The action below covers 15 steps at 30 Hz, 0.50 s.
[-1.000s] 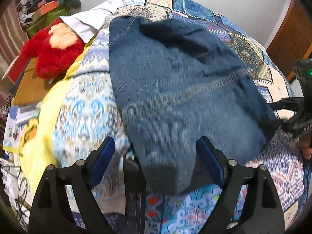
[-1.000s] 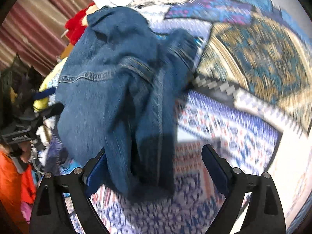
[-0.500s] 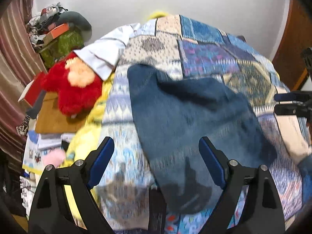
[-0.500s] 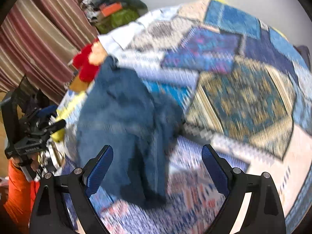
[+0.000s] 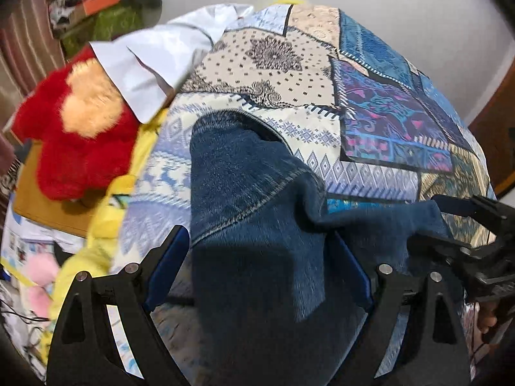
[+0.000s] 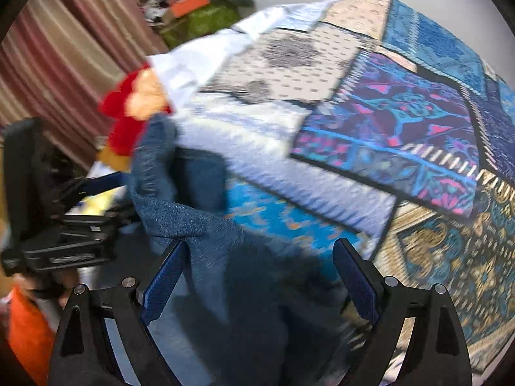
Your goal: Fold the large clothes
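Observation:
A dark blue denim garment [image 5: 251, 186] lies crumpled on a patchwork quilt [image 5: 289, 74] and reaches toward me. My left gripper [image 5: 257, 234] stands wide open. The denim fills the gap between its blue pads, which I do not see pressing on it. In the right wrist view the same denim [image 6: 199, 225] rises in a ridge between the wide-open jaws of my right gripper [image 6: 260, 244]. The right gripper [image 5: 428, 222] also shows at the denim's right end, and the left gripper [image 6: 106, 199] at its left end. The near hem is hidden under the fingers.
A red plush toy [image 5: 74, 148] and a white shirt [image 5: 154, 61] lie at the bed's left side. A heap of belongings [image 5: 103, 9] sits in the far left corner by a striped curtain [image 6: 64, 48]. Brown woodwork [image 5: 495, 135] stands on the right. An orange sleeve [image 6: 29, 331] shows low left.
Both cameras drew back and then swung up the bed. The denim, spread flat a second ago, is now bunched and nearer, with a ridge running between the two grippers. Both sets of jaws stayed wide.

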Tool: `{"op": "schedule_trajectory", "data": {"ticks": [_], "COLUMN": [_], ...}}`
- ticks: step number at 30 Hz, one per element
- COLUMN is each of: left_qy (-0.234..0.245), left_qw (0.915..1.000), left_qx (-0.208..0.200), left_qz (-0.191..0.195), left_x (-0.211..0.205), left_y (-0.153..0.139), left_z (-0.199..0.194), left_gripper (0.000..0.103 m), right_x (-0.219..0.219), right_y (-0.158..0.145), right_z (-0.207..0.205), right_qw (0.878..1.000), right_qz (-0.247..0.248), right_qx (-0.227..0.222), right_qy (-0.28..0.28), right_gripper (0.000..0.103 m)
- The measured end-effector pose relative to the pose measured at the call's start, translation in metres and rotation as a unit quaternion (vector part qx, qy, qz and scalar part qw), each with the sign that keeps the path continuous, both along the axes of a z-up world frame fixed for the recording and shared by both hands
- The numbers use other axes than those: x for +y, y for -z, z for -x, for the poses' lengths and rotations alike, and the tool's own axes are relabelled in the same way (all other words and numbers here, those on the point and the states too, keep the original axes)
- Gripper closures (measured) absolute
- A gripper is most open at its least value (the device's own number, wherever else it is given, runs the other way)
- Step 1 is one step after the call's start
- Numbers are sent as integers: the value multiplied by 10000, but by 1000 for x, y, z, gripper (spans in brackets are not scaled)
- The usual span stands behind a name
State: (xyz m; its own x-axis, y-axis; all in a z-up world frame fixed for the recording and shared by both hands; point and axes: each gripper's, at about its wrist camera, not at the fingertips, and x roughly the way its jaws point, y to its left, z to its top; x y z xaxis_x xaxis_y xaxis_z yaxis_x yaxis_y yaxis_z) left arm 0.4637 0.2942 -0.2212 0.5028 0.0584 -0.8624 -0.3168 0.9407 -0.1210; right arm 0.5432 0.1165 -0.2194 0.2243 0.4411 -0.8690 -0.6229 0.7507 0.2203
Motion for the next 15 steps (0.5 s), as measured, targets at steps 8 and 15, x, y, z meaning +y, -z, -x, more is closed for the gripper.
{"op": "schedule_trajectory", "data": {"ticks": [8,15], "left_qy": [-82,48], "left_qw": [9996,9966], "left_qx": [56,-713], "left_qz": [-277,-415], "left_x": [-13,-34], "left_y": [-3,-82], "left_z": [3,64], "left_gripper": [13,14], "right_x": [-44,-88], "right_y": [8,-83], "right_z": [-1,60], "right_qw": [9994,9940], "right_qz": [60,-575], "right_qx": [7,-749], "right_qy": [347,556], "right_gripper": [12,14]}}
